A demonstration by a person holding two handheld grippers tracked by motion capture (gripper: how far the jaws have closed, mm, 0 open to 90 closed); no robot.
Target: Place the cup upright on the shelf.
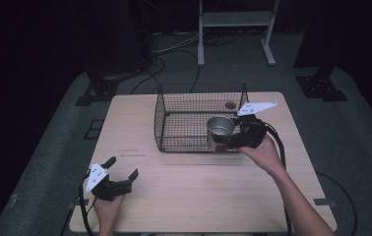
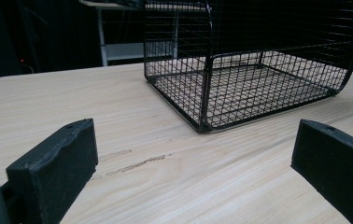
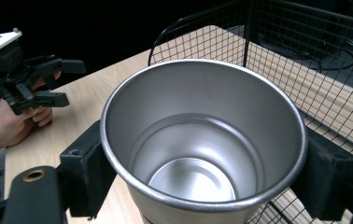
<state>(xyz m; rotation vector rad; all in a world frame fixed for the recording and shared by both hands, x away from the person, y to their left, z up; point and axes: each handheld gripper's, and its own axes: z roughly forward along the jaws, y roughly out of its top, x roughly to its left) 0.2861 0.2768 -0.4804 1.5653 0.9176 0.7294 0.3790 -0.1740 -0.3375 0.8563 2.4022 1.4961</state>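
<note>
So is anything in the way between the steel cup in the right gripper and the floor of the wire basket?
Nothing visible inside: the basket floor lies bare. The steel cup, clamped upright in the right gripper, sits at the wire basket's near right corner, so the near wall is the one thing it may have to clear.

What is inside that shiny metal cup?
The metal cup looks empty: the right gripper view shows its bare steel bottom and inner wall. The right gripper clamps it from both sides at the wire basket. Its underside is hidden.
</note>
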